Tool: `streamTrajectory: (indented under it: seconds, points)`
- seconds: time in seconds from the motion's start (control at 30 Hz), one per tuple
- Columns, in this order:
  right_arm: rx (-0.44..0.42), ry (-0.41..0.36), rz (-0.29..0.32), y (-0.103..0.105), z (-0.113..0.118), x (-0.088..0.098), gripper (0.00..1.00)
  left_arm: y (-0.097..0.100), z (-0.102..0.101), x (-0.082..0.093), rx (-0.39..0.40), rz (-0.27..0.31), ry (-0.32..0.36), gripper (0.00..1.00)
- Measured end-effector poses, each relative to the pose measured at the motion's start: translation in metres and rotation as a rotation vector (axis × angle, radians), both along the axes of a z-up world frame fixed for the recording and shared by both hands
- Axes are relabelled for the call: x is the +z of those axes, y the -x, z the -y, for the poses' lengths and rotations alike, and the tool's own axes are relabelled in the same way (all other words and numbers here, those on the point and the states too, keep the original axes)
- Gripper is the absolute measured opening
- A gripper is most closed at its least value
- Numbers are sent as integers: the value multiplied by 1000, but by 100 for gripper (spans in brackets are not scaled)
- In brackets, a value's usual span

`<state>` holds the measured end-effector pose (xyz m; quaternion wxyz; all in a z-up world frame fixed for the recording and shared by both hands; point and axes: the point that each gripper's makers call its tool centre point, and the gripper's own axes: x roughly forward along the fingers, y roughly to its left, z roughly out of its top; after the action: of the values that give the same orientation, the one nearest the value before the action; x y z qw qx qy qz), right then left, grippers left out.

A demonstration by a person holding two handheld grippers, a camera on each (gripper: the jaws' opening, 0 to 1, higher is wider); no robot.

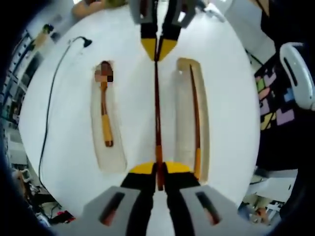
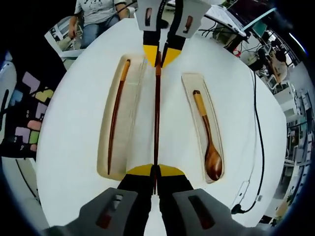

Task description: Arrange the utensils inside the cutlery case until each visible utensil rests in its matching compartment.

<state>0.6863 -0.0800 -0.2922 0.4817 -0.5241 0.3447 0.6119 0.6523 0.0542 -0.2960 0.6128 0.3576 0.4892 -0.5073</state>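
A: What lies on the bench [image 1: 64, 147]?

B: A round white top, smooth and matte. On it are two shallow, long, pale translucent trays. The spoon tray [image 2: 197, 118] holds a wooden spoon [image 2: 206, 135] with a dark glossy bowl and a yellow-banded handle. The chopstick tray [image 2: 120, 123] holds one slim, dark reddish chopstick [image 2: 115, 115] with a yellow end, lying along one side of it.

A: And the second chopstick [image 1: 157, 113]?

B: It runs along the bare strip between the two trays, thin, straight and tapered, of the same lacquered brown with a yellow band.

A: How do the claws stand?

B: The left claw [image 1: 158, 169] is closed on the banded end; in the left gripper view the stick rises straight from between its yellow-tipped black jaws. The right claw [image 2: 155, 170] pinches the opposite end, so the two claws face each other along the stick.

A: Anything else?

B: A black cable [image 1: 49, 108] curves over the bench beyond the spoon tray.
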Motion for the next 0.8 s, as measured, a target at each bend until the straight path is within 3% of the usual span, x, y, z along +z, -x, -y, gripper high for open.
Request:
streamTrajectory:
  seconds: [0.2, 0.3, 0.8]
  points:
    - [-5, 3, -31, 15, 3, -1, 0, 13, 2, 2, -17, -11, 3, 6]
    - [7, -7, -18, 20, 3, 0, 0, 20, 3, 1, -25, -15, 6, 6]
    - [-36, -29, -138, 47, 9, -11, 0, 40, 8, -10, -56, -70, 10, 6]
